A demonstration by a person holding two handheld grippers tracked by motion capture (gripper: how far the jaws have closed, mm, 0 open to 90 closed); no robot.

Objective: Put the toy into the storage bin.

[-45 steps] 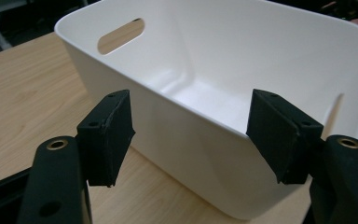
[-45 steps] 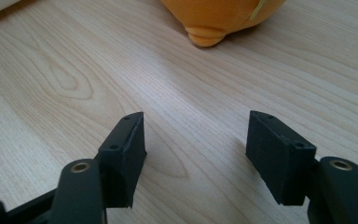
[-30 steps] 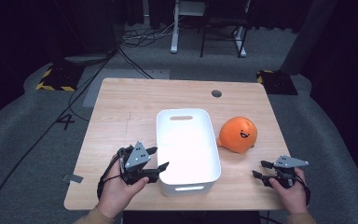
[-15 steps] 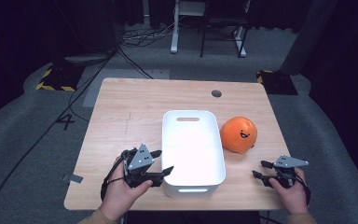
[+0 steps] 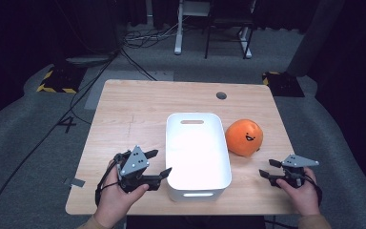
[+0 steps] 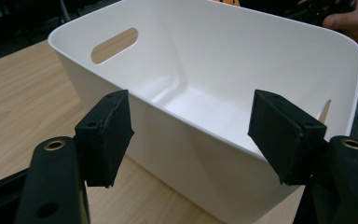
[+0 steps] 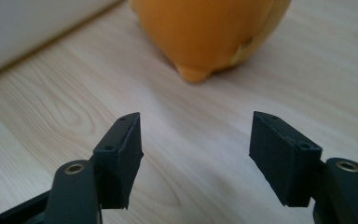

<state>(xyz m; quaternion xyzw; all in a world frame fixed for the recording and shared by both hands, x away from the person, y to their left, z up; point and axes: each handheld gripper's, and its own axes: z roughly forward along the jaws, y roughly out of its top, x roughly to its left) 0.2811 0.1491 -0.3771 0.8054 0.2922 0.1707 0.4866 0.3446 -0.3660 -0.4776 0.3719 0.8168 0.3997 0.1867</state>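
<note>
A white plastic bin with slot handles stands mid-table, empty. My left gripper is at its left wall near the front corner. In the left gripper view the left gripper is open, its jaws have just been opening, and the bin's wall and rim lie just beyond the pads, with no pad pressing on them. An orange round plush toy with a smiling face sits right of the bin. My right gripper rests open on the table a short way in front of the orange toy, with nothing between its jaws.
The wooden table has bare room at the back and left, and a grey cable port near the far edge. Beyond the table lie grey floor, cables and chair legs.
The bin has slid slightly to the right. My left gripper's jaws have spread wider beside the bin's wall. The right hand and the orange toy have stayed put.
</note>
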